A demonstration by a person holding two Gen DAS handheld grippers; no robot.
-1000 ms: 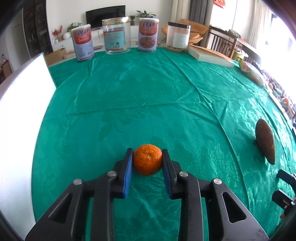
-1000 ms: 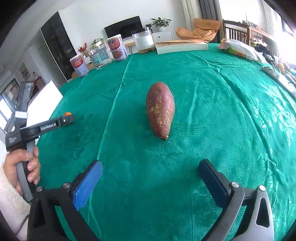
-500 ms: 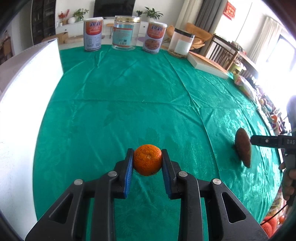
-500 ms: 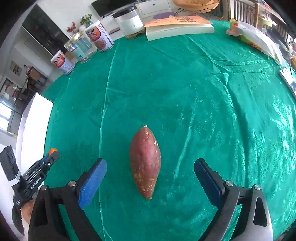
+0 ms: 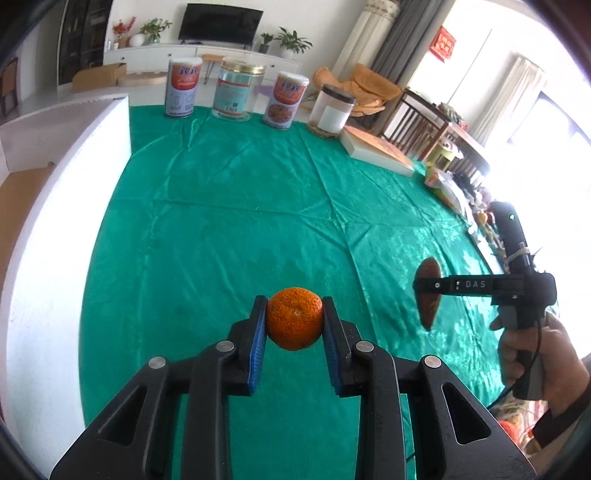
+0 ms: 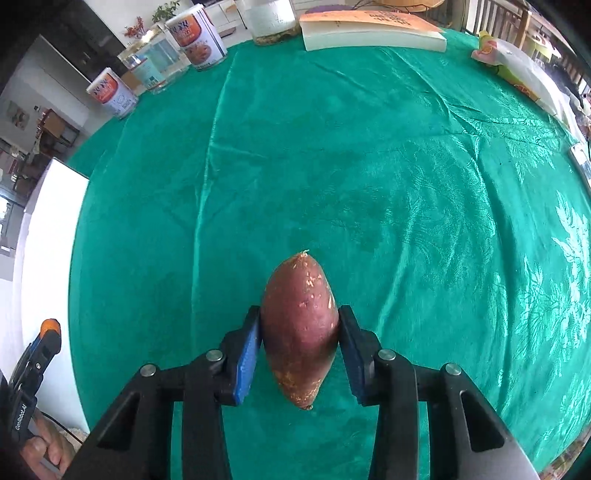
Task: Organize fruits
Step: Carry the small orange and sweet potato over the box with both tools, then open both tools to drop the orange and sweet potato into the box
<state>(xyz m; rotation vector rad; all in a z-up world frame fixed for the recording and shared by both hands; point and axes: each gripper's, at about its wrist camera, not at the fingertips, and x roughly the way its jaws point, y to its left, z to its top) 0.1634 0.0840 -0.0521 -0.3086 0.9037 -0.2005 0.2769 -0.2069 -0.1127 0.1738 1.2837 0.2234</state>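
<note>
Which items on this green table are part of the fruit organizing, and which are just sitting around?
In the job:
- orange, clamped in the left gripper
- sweet potato, gripped by the right gripper, whose jaws have just been closing

Lying about:
- two labelled cans
- two clear jars
- book
- white box

Your left wrist view looks steeply down along its fingers, close over the green satin tablecloth [image 5: 229, 229]. Your right wrist view looks steeper still. Both share the printed tins [image 5: 184, 88] [image 6: 199, 35] at the far edge.
</note>
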